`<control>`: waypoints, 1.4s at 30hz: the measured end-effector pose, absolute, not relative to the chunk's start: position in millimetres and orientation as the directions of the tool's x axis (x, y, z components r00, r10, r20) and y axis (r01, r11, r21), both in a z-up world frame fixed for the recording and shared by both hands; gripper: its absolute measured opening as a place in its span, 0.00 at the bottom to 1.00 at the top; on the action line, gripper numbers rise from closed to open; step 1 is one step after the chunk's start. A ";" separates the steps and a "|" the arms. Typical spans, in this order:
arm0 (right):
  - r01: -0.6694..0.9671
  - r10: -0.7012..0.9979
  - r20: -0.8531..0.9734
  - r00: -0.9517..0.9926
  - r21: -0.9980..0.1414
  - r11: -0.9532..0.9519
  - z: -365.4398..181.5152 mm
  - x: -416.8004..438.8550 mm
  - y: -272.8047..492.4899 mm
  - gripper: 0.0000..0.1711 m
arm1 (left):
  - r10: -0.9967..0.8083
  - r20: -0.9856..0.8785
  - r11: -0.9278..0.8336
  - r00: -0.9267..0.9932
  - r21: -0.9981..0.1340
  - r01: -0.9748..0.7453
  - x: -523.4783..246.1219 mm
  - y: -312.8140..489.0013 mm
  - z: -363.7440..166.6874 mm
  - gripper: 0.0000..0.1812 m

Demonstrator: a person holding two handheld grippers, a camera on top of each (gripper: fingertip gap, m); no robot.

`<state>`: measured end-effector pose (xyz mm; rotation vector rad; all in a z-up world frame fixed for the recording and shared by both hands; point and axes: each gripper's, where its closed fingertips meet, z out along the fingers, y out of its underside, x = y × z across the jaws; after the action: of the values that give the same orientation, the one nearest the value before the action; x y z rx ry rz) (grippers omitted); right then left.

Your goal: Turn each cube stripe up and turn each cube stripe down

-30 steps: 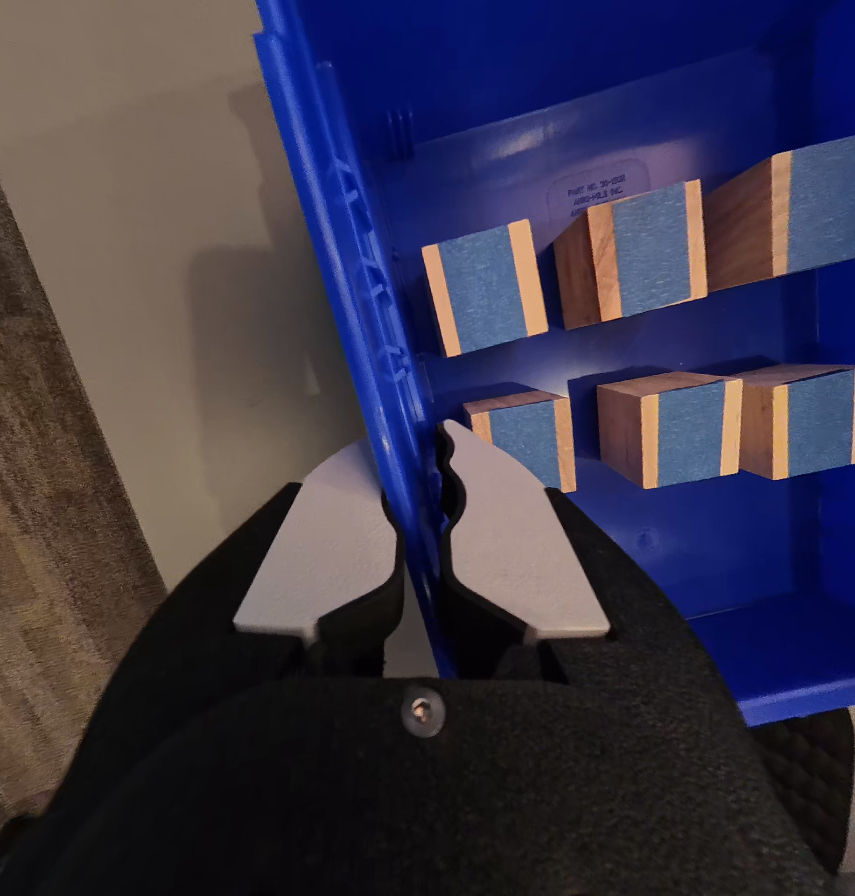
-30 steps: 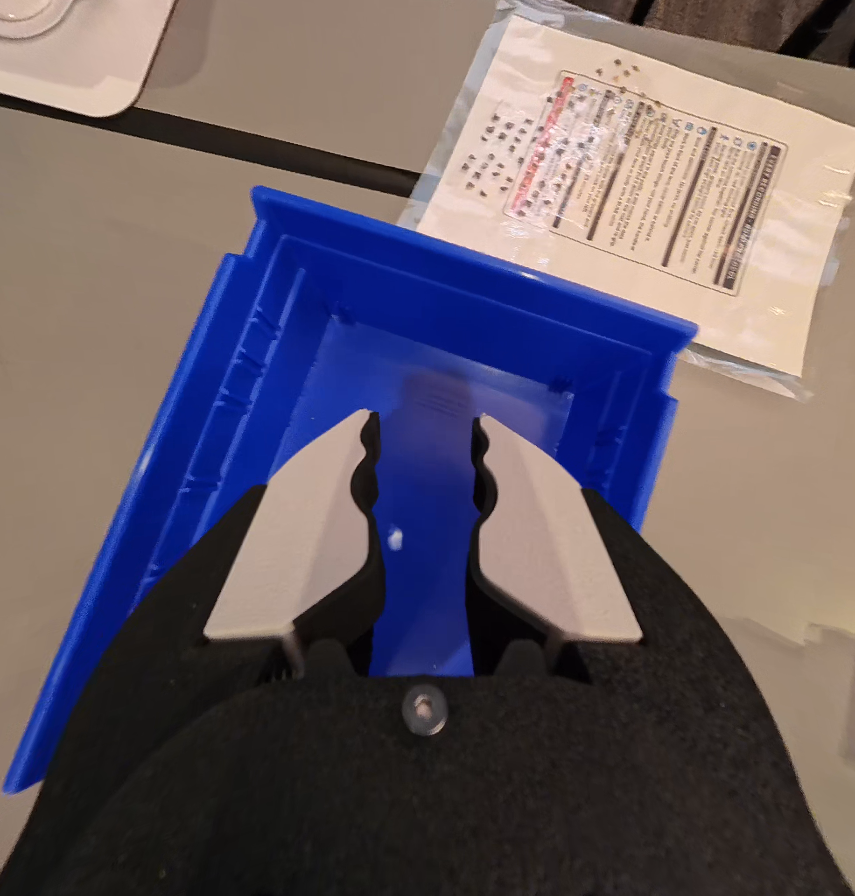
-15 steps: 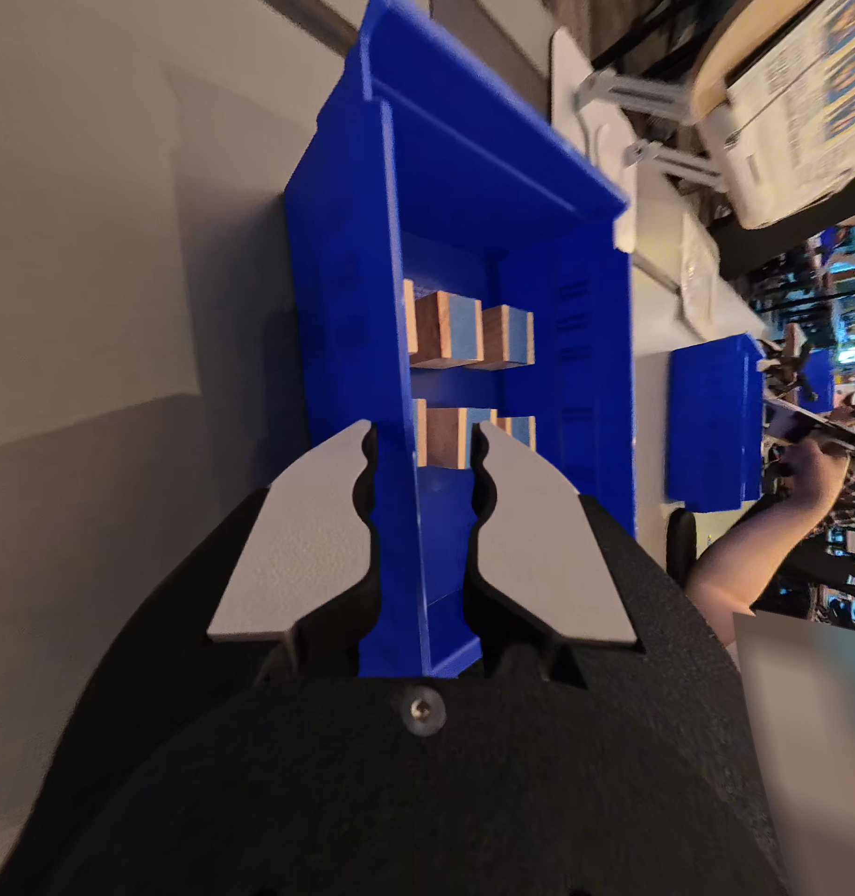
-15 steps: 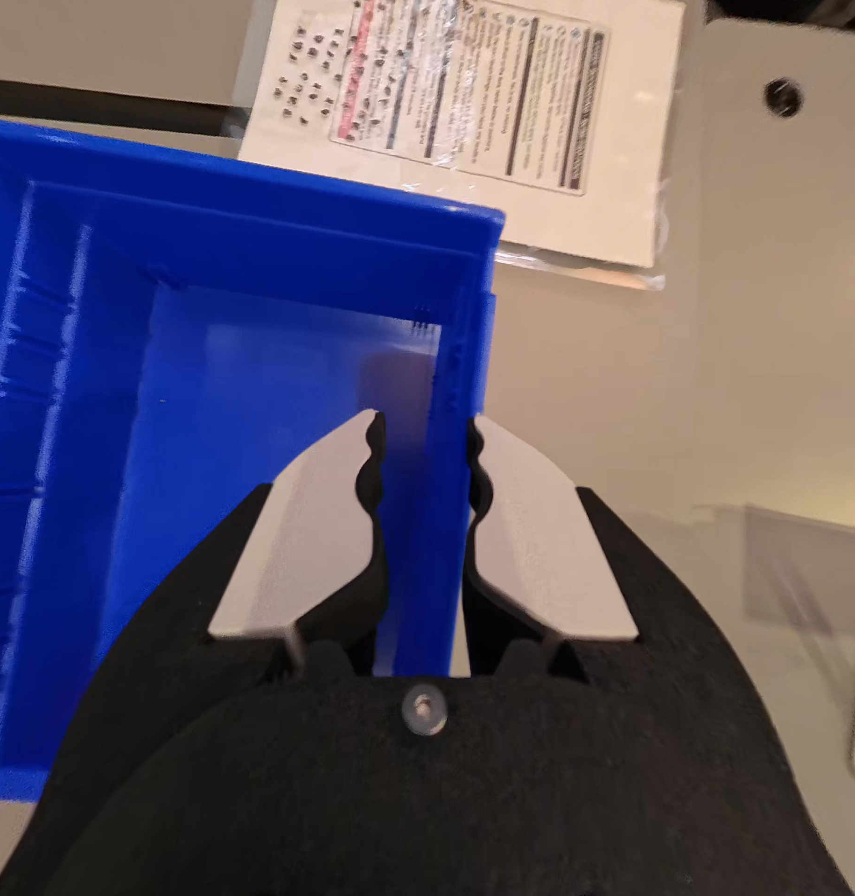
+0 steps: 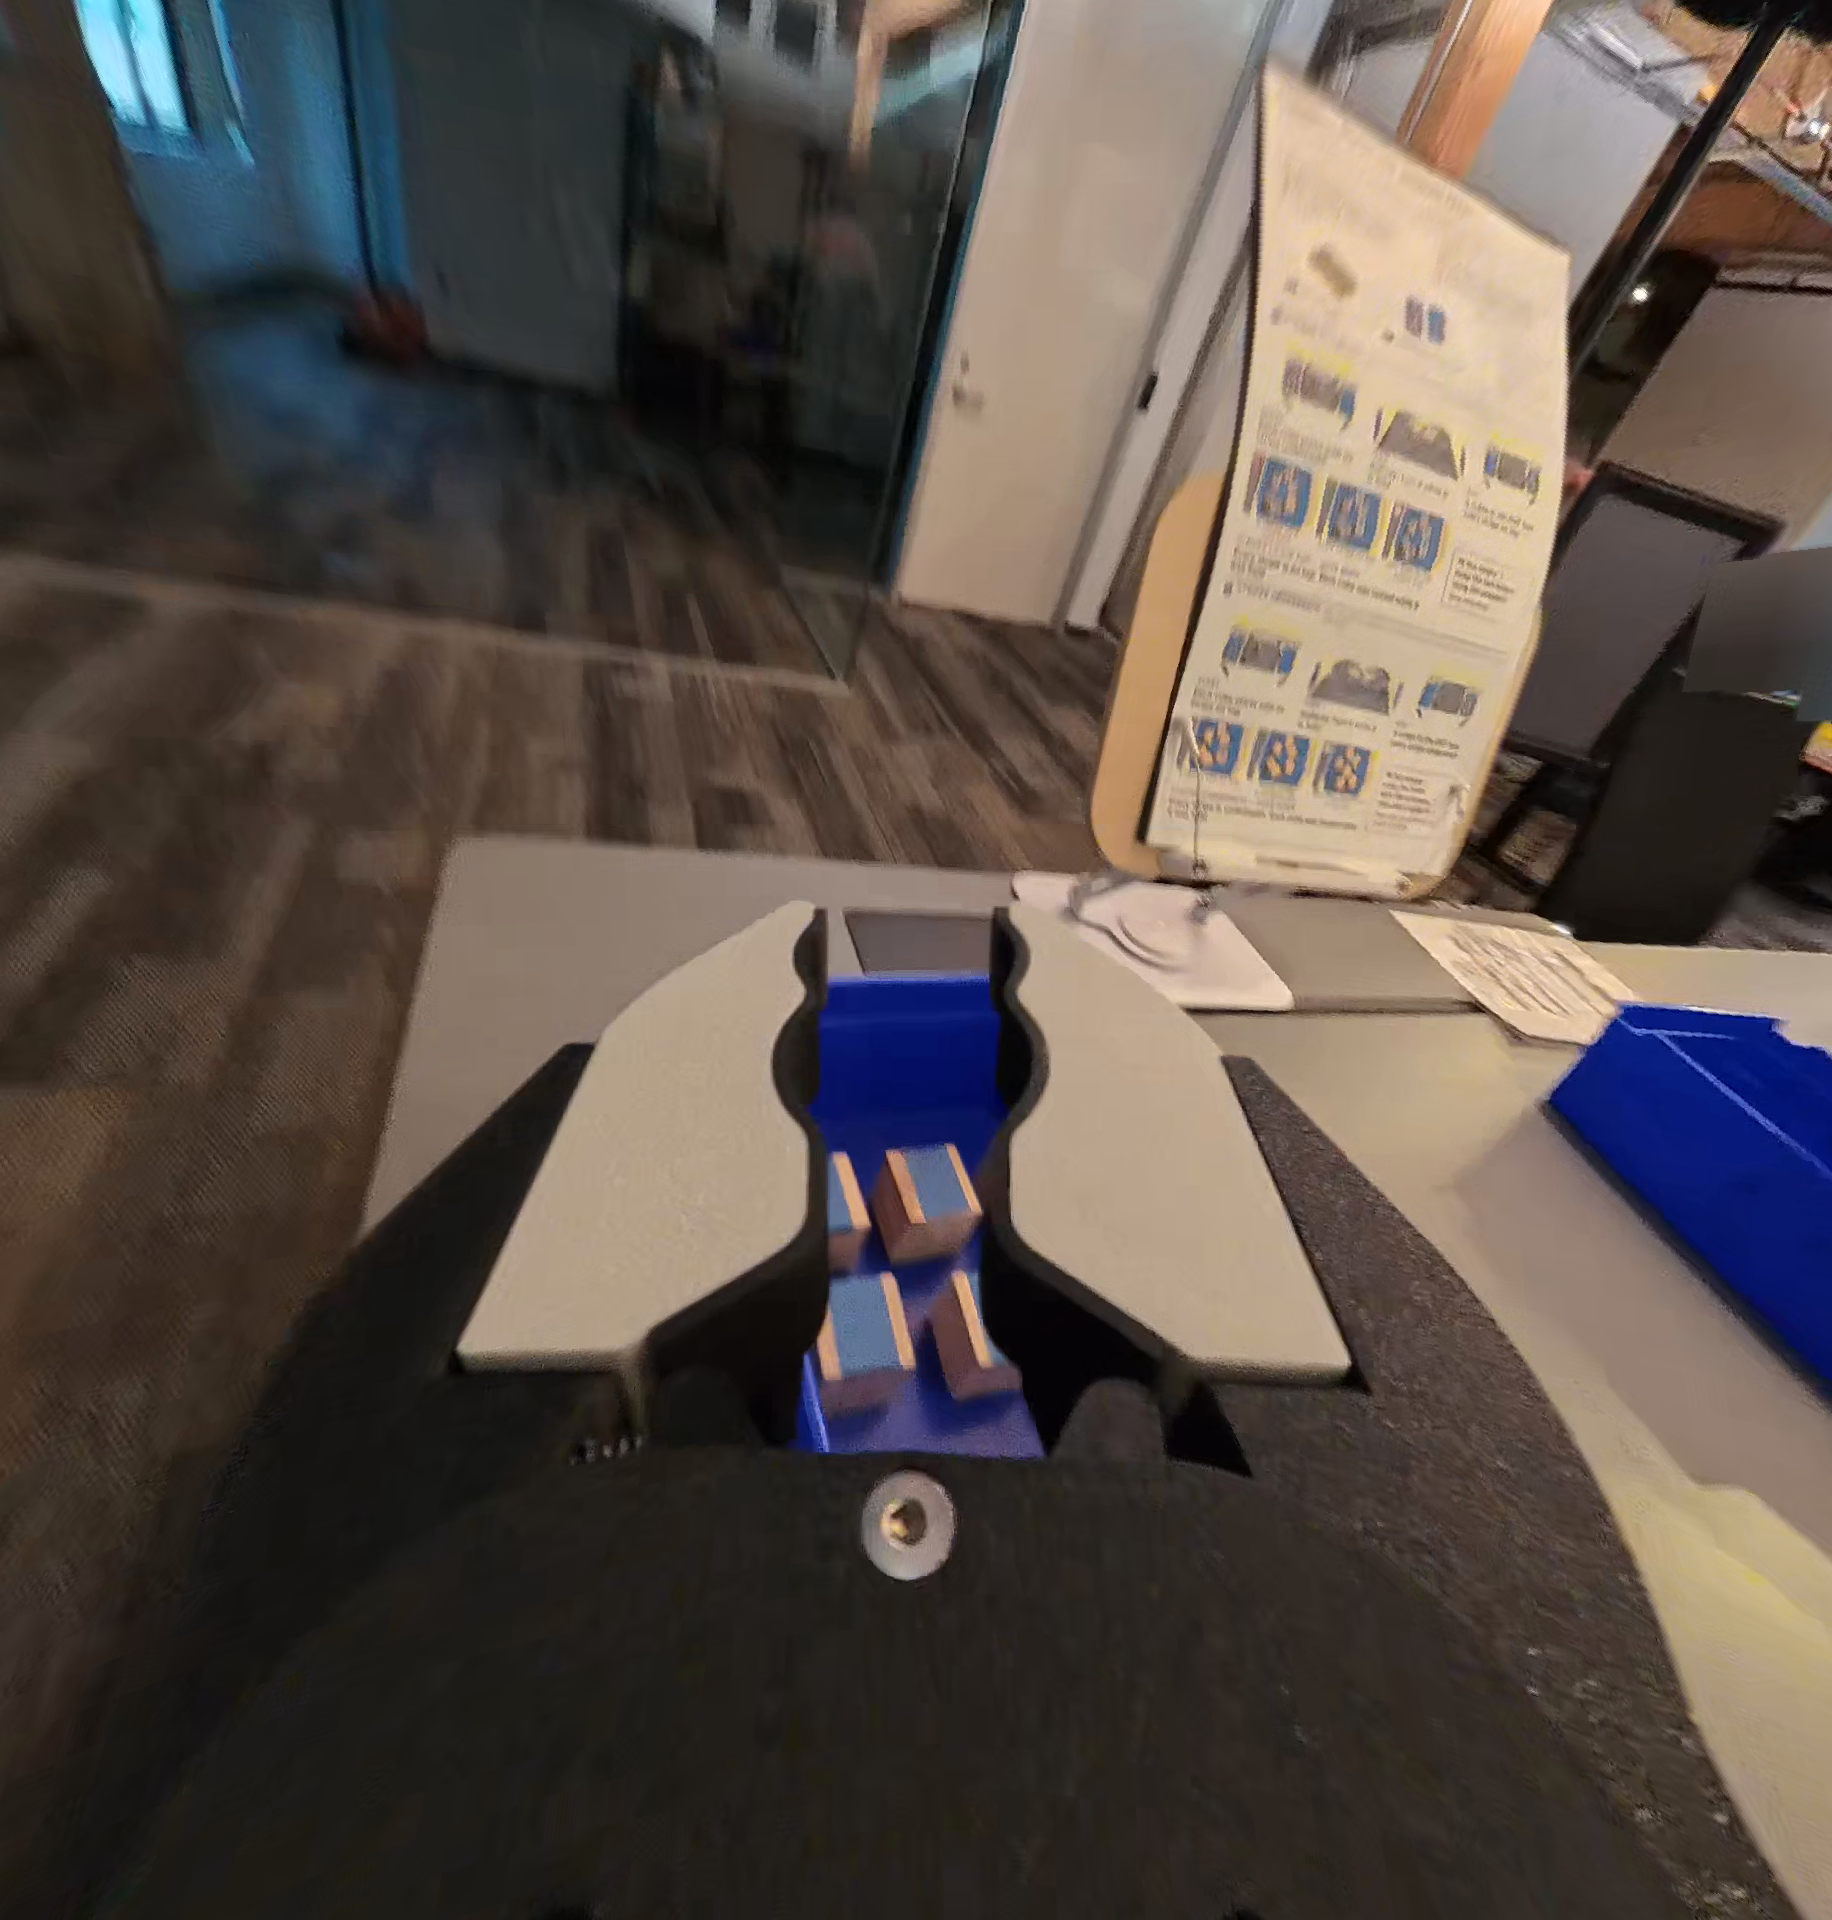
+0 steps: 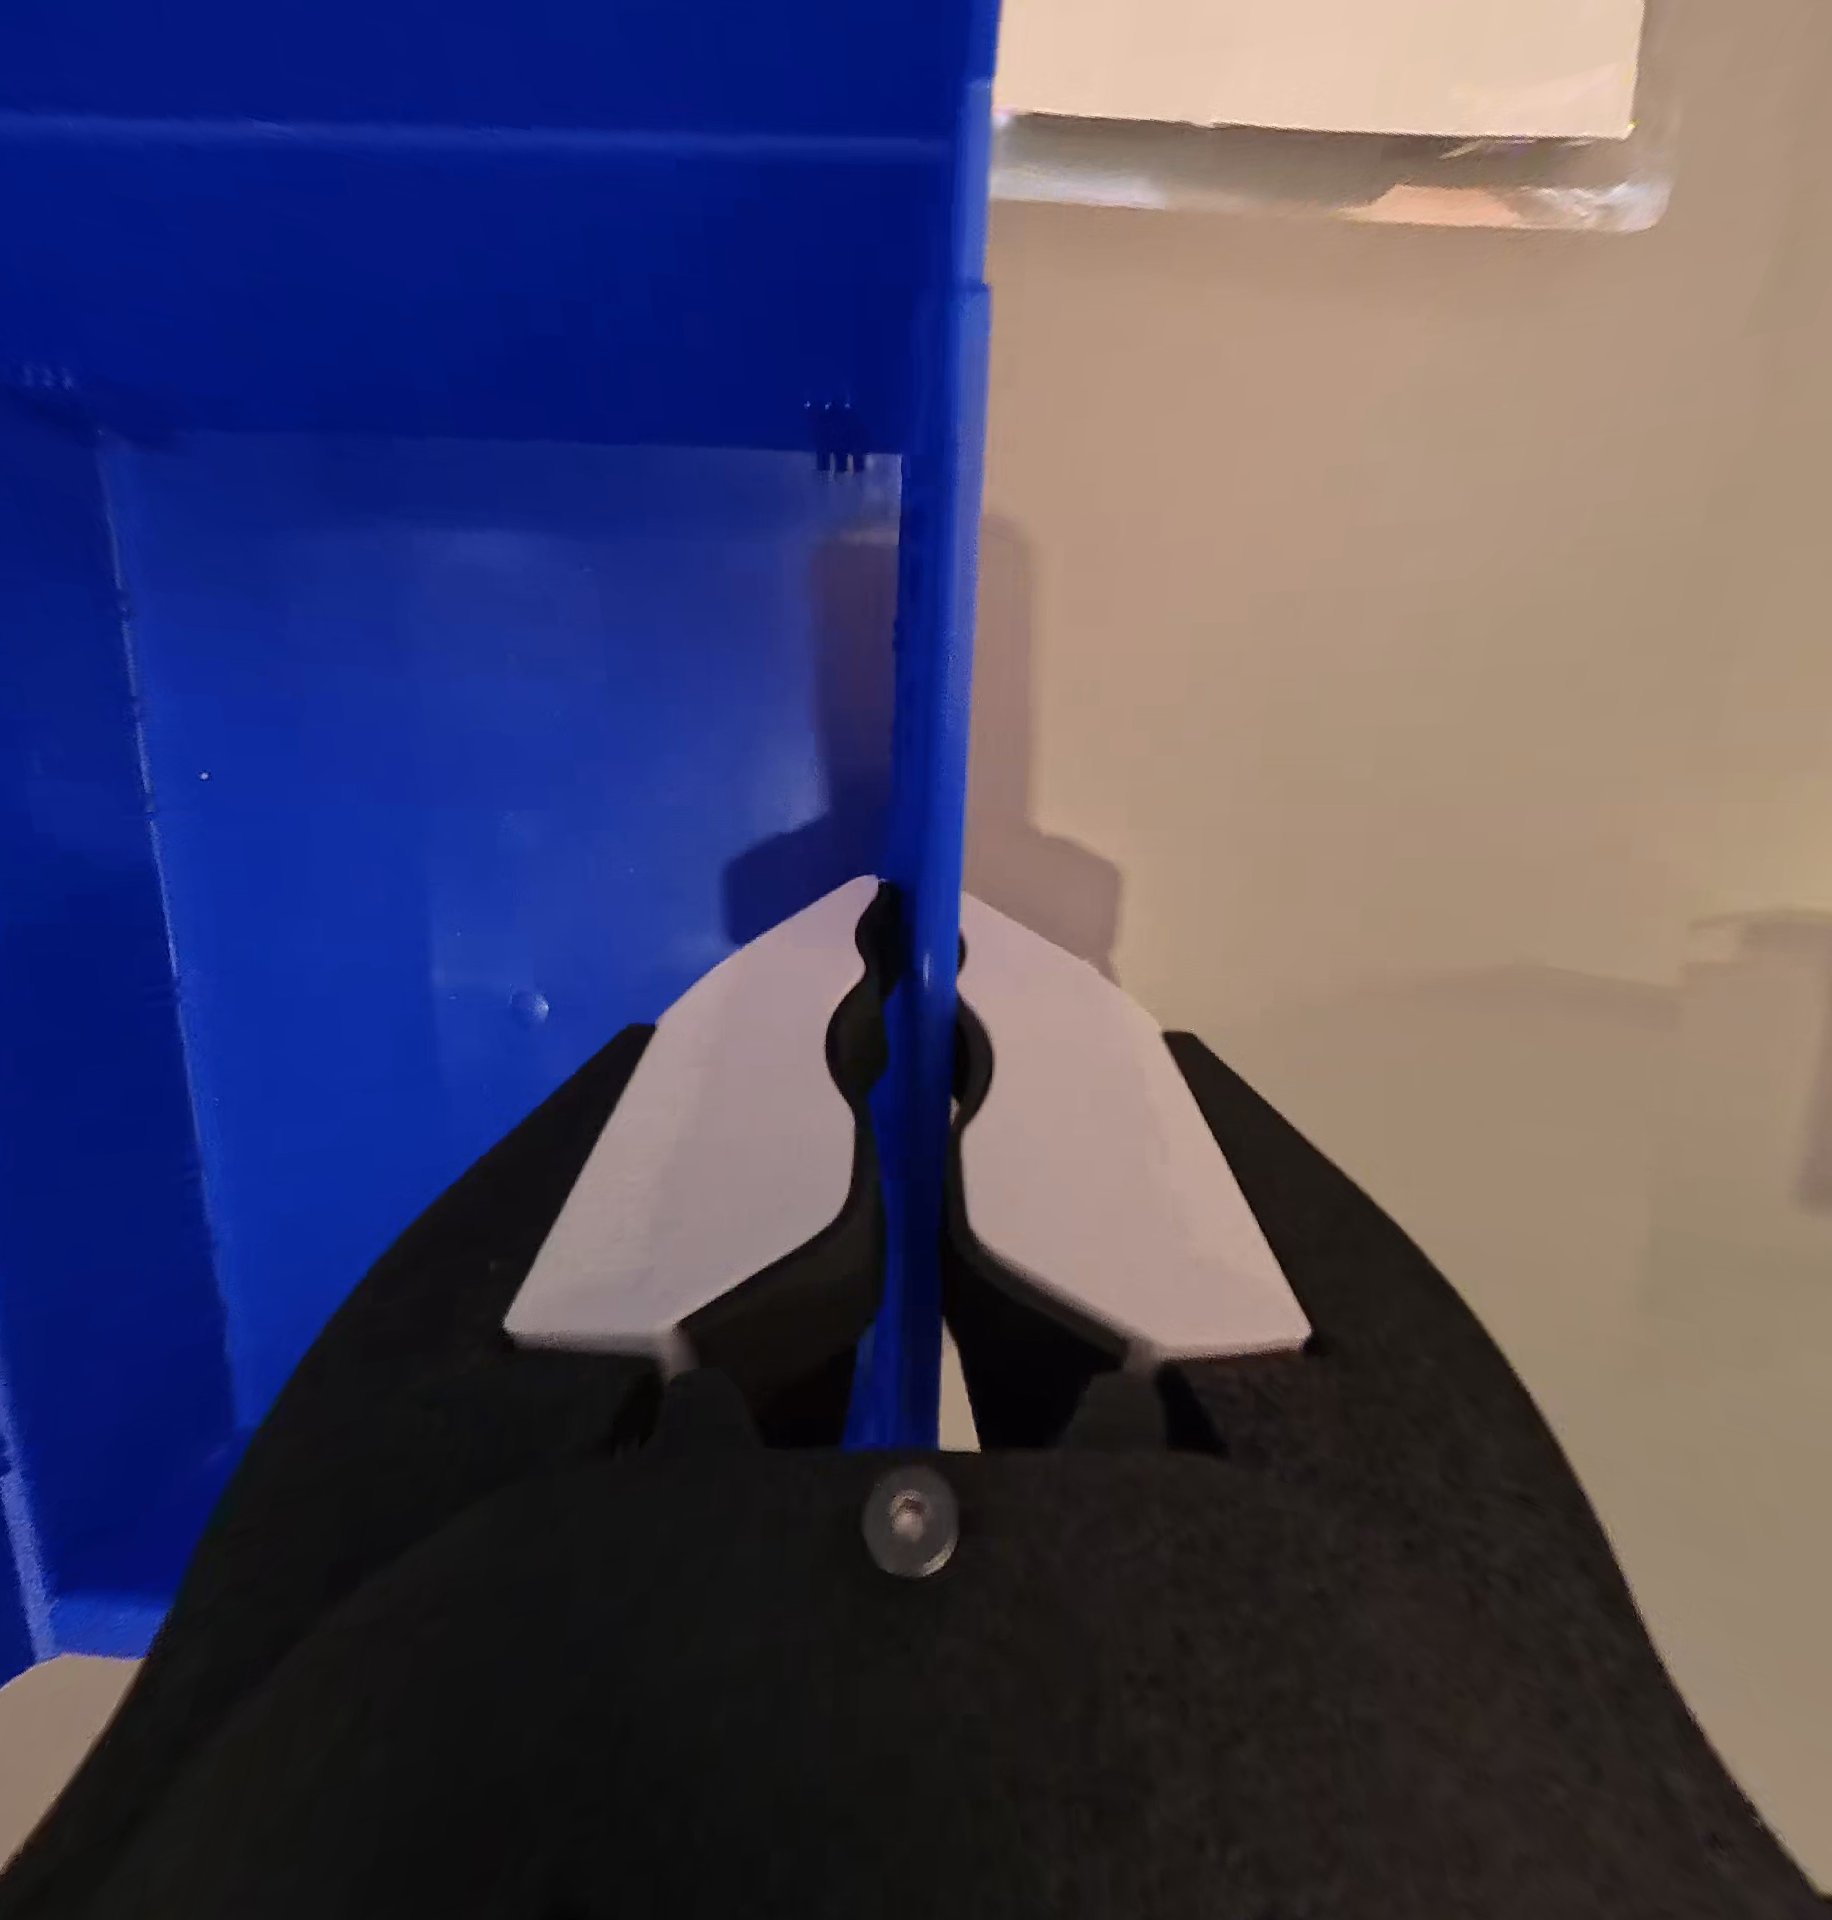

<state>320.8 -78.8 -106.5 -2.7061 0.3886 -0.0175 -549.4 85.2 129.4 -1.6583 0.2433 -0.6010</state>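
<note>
A grey tabletop at the edge of an office with dark wood-look flooring, glass partitions blurred far behind. Closest in the left wrist view, the left gripper hangs above a blue bin, jaws spread with a clear gap and nothing between them. Through that gap, striped wooden cubes: one nearest, blue tape face up, another just beside it showing a dark wood side, then a third tape up behind, and a sliver of a fourth half hidden by the left finger. Further right on the table, a second blue bin. Beyond it a printed sheet lies flat, and an illustrated instruction poster stands on a white stand base.

Over to the right wrist view: the right gripper is clamped on the side wall of an empty blue bin, one finger inside, one outside. Further back, a sheet in a clear plastic sleeve lies just beyond the bin's corner.
</note>
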 end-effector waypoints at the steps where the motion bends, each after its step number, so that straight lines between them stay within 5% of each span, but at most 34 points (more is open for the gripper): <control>1: -0.279 -0.274 -0.071 0.959 -0.398 -0.874 -106.7 317.9 -76.7 0.03 | -0.478 0.197 -0.129 0.856 -0.980 0.153 -546.9 82.7 134.5 0.17; 6: -0.286 -0.280 -0.074 0.957 -0.397 -0.872 -107.3 315.3 -74.8 0.03 | -0.631 -0.072 -0.139 0.773 -0.969 -0.204 -490.5 76.3 101.5 0.05; 9: -0.283 -0.280 -0.066 0.958 -0.397 -0.873 -107.7 316.0 -75.8 0.07 | -0.811 -0.078 -0.276 0.580 -0.823 -0.496 -440.1 59.9 42.7 0.11; 14: -0.266 -0.260 -0.074 0.963 -0.420 -0.868 -104.8 315.4 -73.7 0.15 | -0.899 -0.261 -0.132 0.353 -0.606 -0.784 -391.0 69.1 -17.0 0.15; 27: -0.305 -0.192 -0.264 0.945 -0.505 -0.807 -84.8 304.6 -68.6 0.17 | -0.967 -0.186 -0.103 0.174 -0.339 -0.935 -372.4 69.9 -106.4 0.32; 42: -0.291 -0.182 -0.255 0.950 -0.504 -0.813 -79.9 304.0 -71.9 0.18 | -0.975 -0.194 -0.086 0.110 -0.131 -0.988 -386.2 71.7 -138.9 0.26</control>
<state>304.0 -71.9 -79.9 -2.5405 0.3348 0.2620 -386.2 71.7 -138.9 -2.1586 1.9535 0.0828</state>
